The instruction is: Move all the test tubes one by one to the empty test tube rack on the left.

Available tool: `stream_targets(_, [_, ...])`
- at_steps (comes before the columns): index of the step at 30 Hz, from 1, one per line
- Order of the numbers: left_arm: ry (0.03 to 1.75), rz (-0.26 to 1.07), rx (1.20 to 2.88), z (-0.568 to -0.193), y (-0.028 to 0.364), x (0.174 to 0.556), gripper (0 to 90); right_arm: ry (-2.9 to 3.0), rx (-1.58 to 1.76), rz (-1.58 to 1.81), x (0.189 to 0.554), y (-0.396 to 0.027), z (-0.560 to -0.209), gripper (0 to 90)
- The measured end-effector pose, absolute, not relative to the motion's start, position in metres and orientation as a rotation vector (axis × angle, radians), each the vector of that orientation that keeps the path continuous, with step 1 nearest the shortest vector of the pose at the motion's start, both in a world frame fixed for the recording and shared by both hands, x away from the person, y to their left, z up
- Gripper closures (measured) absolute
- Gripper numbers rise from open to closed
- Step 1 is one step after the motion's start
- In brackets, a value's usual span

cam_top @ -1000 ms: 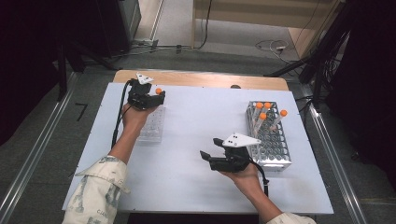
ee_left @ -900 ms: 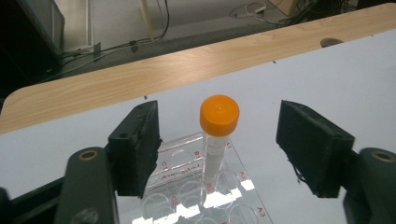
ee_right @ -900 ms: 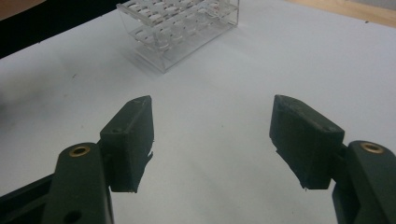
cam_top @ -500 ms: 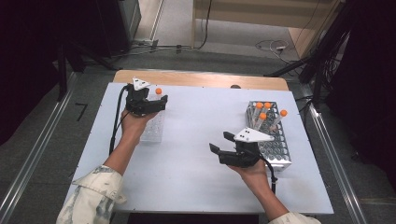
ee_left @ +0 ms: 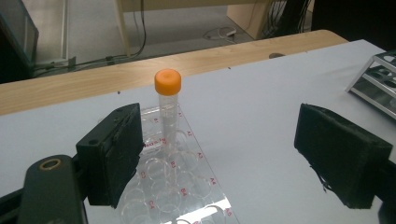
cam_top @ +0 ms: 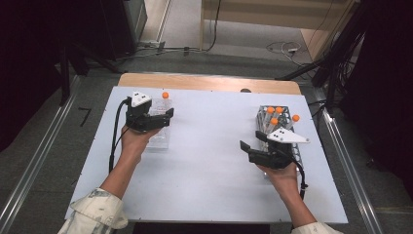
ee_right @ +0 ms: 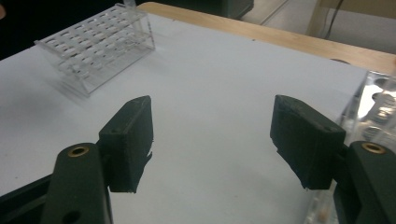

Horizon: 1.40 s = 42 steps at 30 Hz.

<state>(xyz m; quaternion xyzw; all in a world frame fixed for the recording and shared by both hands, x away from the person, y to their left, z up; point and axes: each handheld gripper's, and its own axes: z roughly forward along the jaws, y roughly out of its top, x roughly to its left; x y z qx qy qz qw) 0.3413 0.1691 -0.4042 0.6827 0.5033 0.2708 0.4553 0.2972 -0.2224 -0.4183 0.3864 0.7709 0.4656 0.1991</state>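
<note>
Looking down, I see my left gripper point(cam_top: 168, 115) beside the tube point(cam_top: 164, 103) standing in the clear rack point(cam_top: 158, 141). Its view: jaws just opened, tube free (light, slick; grip below the cap point(ee_left: 167, 81)). Right gripper point(ee_right: 212, 140) gapes empty.

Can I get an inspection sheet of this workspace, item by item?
Surface: white sheet over a wooden table.
Job's things: one orange-capped tube upright in the clear rack; more orange-capped tubes in the metal rack.
Clutter: nothing seen.
Grippers: left gripper has just been opening, nothing between its jaws; right gripper open, nothing between its jaws.
Cables: one trails from each gripper.
Surroundings: floor cables, dark equipment at both sides.
</note>
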Motion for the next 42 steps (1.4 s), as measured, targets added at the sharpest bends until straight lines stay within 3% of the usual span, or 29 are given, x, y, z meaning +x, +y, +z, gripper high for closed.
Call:
stream_targets(32, [1.233, 0.687, 1.693, -0.404, 0.182, 0.322, 13.1, 1.921, 1.308, 1.162, 0.330, -0.316, -0.423, 27.1])
stream_targets(42, [1.225, 0.680, 1.698, -0.404, 0.179, 0.321, 13.1, 1.940, 1.340, 1.141, 0.353, -0.336, -0.430, 18.1])
